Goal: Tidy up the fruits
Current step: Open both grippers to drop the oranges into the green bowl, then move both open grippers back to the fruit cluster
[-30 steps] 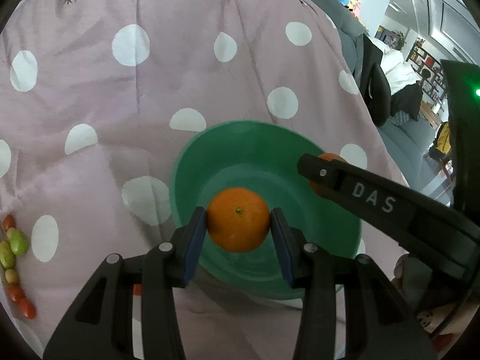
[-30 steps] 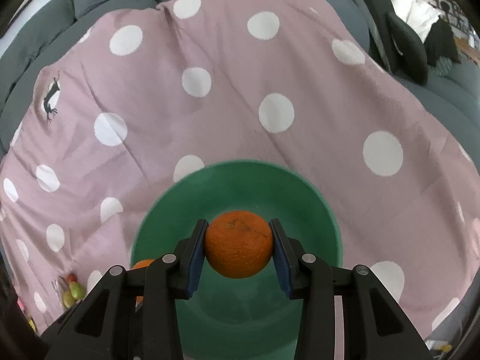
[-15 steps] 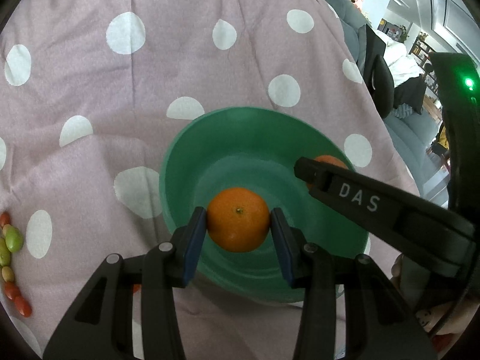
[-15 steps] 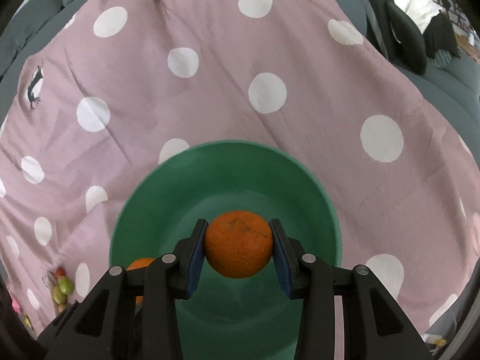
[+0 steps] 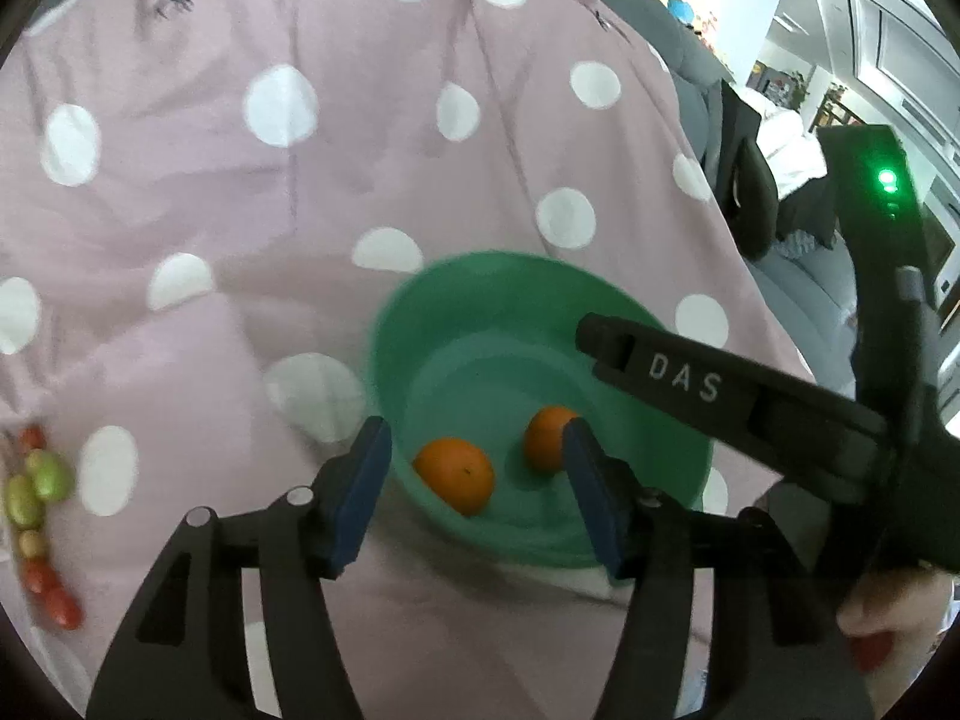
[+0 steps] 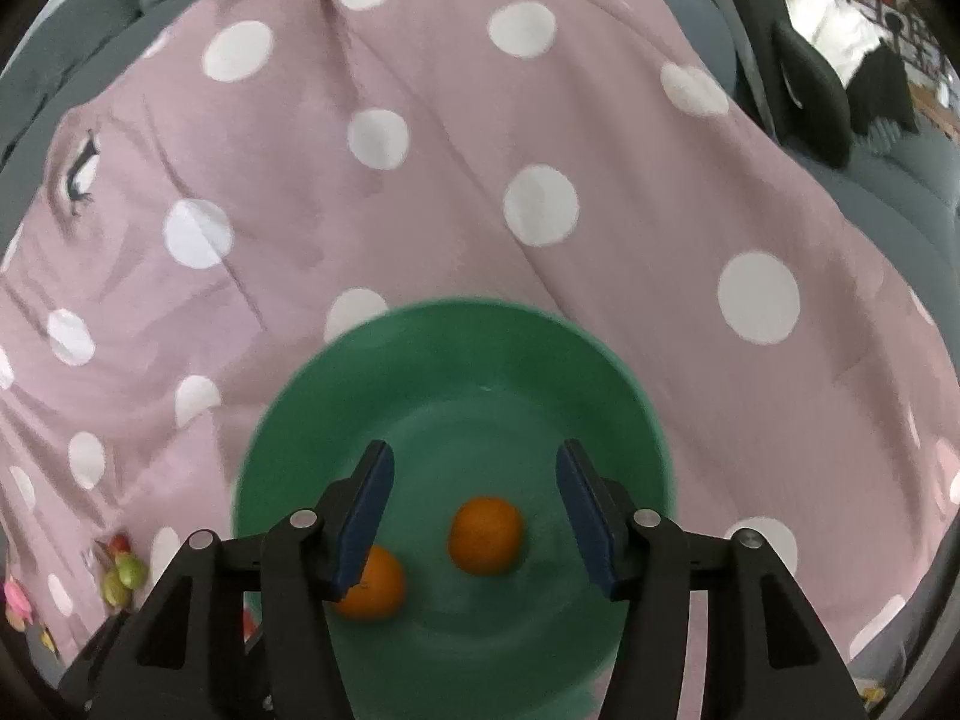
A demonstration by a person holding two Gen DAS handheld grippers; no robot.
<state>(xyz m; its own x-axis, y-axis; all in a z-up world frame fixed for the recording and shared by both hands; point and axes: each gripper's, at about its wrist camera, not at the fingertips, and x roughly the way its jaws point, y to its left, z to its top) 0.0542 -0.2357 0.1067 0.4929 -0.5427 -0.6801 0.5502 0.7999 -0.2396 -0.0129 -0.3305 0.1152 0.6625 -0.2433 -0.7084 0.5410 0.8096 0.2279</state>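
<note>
A green bowl point(image 5: 480, 300) point(image 6: 456, 330) sits on a pink cloth with white dots. Two oranges lie loose in it: one point(image 5: 455, 475) point(image 6: 371, 583) on the near left, the other point(image 5: 547, 439) point(image 6: 486, 534) beside it. My left gripper point(image 5: 477, 480) is open and empty above the bowl's near rim. My right gripper point(image 6: 474, 504) is open and empty above the bowl's middle; its finger point(image 5: 708, 384) crosses the bowl in the left wrist view.
A cluster of small red and green fruits point(image 5: 36, 516) point(image 6: 120, 570) lies on the cloth at the left. A grey sofa point(image 6: 870, 168) borders the cloth. Dark clothing point(image 6: 798, 72) lies at the far right.
Both grippers have opened and let go of their oranges, which now lie in the bowl. Both grippers have lifted back a little.
</note>
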